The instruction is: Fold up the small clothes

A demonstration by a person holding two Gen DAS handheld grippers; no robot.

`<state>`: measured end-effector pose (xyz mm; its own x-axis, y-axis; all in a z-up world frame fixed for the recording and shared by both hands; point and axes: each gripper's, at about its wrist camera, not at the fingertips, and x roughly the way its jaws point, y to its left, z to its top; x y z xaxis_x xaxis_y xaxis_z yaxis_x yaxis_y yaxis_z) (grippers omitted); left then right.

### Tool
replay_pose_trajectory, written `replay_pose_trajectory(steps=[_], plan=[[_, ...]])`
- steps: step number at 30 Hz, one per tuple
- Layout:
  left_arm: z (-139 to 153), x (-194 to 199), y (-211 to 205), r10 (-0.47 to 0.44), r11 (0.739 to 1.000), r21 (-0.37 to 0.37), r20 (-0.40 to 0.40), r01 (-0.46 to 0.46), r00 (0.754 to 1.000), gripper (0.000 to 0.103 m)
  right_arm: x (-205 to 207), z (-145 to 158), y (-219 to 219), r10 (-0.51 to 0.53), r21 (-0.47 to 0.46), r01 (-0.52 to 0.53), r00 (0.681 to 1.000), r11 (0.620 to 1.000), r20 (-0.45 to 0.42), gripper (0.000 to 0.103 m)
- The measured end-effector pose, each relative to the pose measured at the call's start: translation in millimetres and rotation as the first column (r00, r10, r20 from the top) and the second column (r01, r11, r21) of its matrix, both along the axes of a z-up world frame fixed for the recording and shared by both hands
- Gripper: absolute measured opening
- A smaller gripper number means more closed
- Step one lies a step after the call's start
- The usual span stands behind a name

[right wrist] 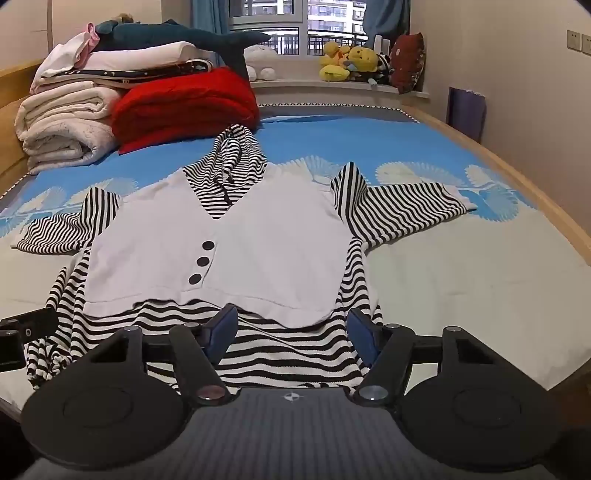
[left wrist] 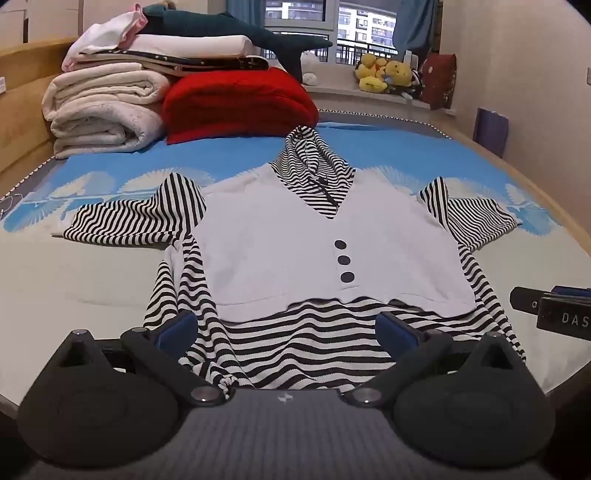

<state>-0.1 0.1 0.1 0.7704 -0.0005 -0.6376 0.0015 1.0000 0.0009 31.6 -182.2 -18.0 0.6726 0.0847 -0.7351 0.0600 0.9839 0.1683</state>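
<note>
A small hooded top (left wrist: 280,236) lies flat on the bed, front up: white vest panel with three dark buttons, black-and-white striped sleeves, hood and hem. It also shows in the right wrist view (right wrist: 229,251). My left gripper (left wrist: 286,328) is open, its blue pads on either side of the striped hem's left part. My right gripper (right wrist: 291,332) is open over the hem's right part. The right gripper's body shows at the right edge of the left wrist view (left wrist: 554,306). Neither holds cloth.
The bed has a blue and white patterned sheet (left wrist: 388,147). Folded white quilts (left wrist: 99,107), a red quilt (left wrist: 236,103) and a dark plush shark (left wrist: 236,33) are stacked at the far left. Plush toys (left wrist: 388,74) sit on the windowsill. A wall runs along the right.
</note>
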Motion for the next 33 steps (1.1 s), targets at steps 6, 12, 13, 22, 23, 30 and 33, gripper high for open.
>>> replay_pose_trajectory(steps=[6, 12, 13, 22, 23, 30, 33], plan=[[-6, -1, -4, 0.015, 1.000, -0.001, -0.004, -0.015, 1.000, 0.097, -1, -1, 1, -0.004, -0.003, 0.004, 1.000, 1.000, 0.006, 0.064], [0, 0, 0, 0.024, 1.000, 0.007, 0.043, -0.024, 0.999, 0.093, -2, -2, 3, 0.000, -0.019, 0.000, 1.000, 1.000, 0.023, 0.045], [0, 1, 1, 0.026, 1.000, 0.009, 0.041, -0.026, 0.999, 0.093, -2, -2, 4, -0.004, -0.025, 0.005, 1.000, 1.000, 0.028, 0.044], [0, 0, -1, 0.022, 0.999, 0.034, 0.061, -0.024, 0.998, 0.093, -2, -4, 6, 0.008, -0.046, -0.007, 1.000, 0.999, 0.024, 0.044], [-1, 0, -1, 0.023, 0.999, 0.035, 0.060, -0.026, 0.998, 0.094, -1, -4, 6, 0.010, -0.043, -0.009, 1.000, 0.999, 0.024, 0.044], [13, 2, -3, 0.026, 0.995, 0.094, 0.127, -0.038, 0.992, 0.094, 1, 0, 6, 0.011, -0.031, -0.009, 0.999, 0.999, 0.052, 0.046], [27, 13, 0, 0.018, 0.996, 0.084, 0.155, -0.031, 0.988, 0.094, 4, 0, 7, 0.013, -0.026, -0.012, 0.998, 1.000, 0.057, 0.046]])
